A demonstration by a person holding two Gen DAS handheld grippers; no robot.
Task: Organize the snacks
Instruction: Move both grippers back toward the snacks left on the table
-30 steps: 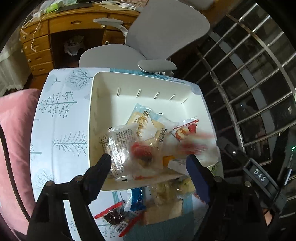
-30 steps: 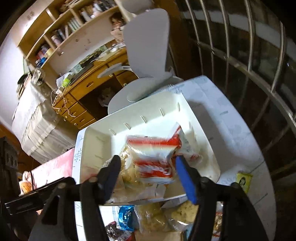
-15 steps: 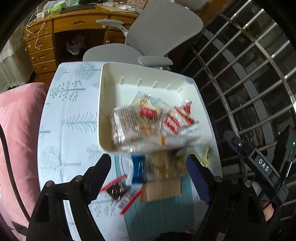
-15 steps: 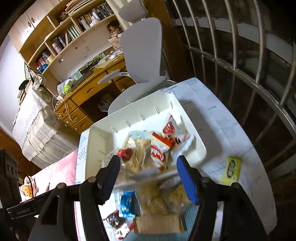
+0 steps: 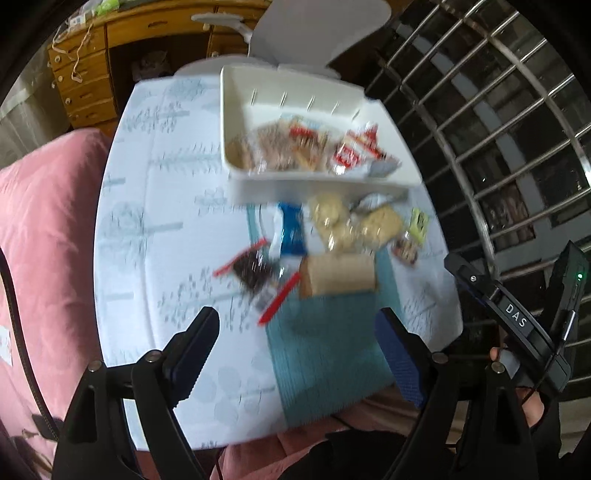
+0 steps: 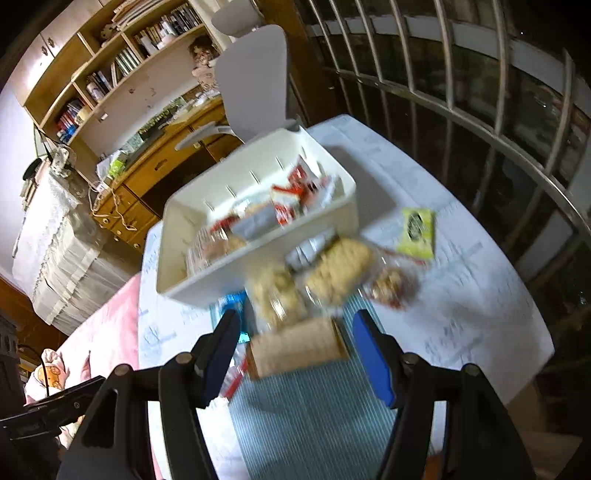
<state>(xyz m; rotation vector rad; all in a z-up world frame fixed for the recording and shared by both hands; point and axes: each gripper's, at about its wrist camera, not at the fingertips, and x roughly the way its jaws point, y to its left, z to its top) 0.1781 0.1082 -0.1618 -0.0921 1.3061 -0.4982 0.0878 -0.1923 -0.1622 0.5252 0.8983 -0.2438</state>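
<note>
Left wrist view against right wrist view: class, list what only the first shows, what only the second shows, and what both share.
Only left: the red-ended dark packet and the pink cushion. Only right: the bookshelf above the desk. Both: the white bin of snacks, the blue packet, the cardboard box, the yellow packet, the chair.

home study: wooden desk (image 6: 159,173), bookshelves (image 6: 110,74) and office chair (image 6: 255,77) beyond the gripper, barred window (image 6: 480,110) alongside.
</note>
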